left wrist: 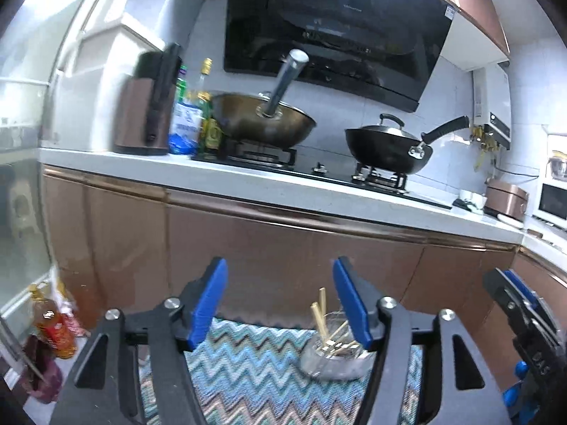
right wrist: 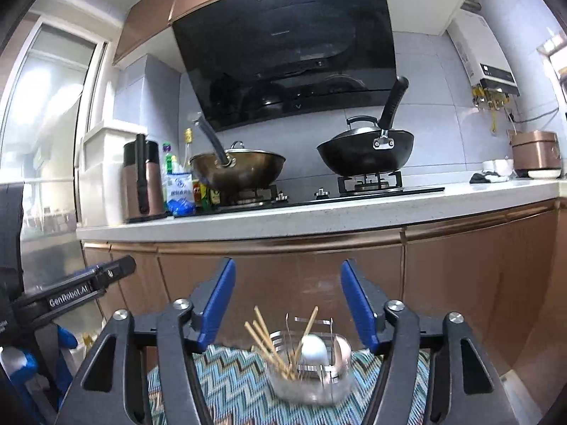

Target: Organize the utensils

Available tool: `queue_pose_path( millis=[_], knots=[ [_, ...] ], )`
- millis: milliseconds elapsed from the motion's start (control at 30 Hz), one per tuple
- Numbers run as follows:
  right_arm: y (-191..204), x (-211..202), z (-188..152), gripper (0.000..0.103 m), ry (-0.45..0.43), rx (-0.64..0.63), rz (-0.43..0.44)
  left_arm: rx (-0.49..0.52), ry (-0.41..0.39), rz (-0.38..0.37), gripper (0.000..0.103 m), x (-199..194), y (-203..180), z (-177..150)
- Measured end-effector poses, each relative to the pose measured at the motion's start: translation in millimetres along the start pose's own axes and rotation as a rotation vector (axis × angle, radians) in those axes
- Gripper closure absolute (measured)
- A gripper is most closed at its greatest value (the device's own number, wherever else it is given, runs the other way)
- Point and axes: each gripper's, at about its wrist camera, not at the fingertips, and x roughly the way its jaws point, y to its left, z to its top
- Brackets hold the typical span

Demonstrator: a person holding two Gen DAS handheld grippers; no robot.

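Both blue-padded grippers, left gripper and right gripper, gape half-wide, empty; clear glass jar with wooden chopsticks sits on zigzag cloth.

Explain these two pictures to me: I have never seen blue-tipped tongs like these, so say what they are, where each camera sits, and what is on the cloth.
These are no robot arms: a person holds a two-finger gripper in each hand, each with a wide-angle camera looking forward along its blue fingers. One picture comes from the left gripper, the other from the right gripper. Both stand open and hold nothing. Below them, on a zigzag cloth, stands a glass jar holding chopsticks and other utensils, blurred. Behind is a kitchen counter with two woks on a stove.
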Motion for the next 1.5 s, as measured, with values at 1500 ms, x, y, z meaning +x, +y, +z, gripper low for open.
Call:
queue_pose_path(
  millis=[1500],
  knots=[
    [0.3,-137.0,-20.1,0.000,0.018,-0.114,-0.239,0.118,-0.139,0.315,0.018,-156.8,32.3,-27.2]
  ],
)
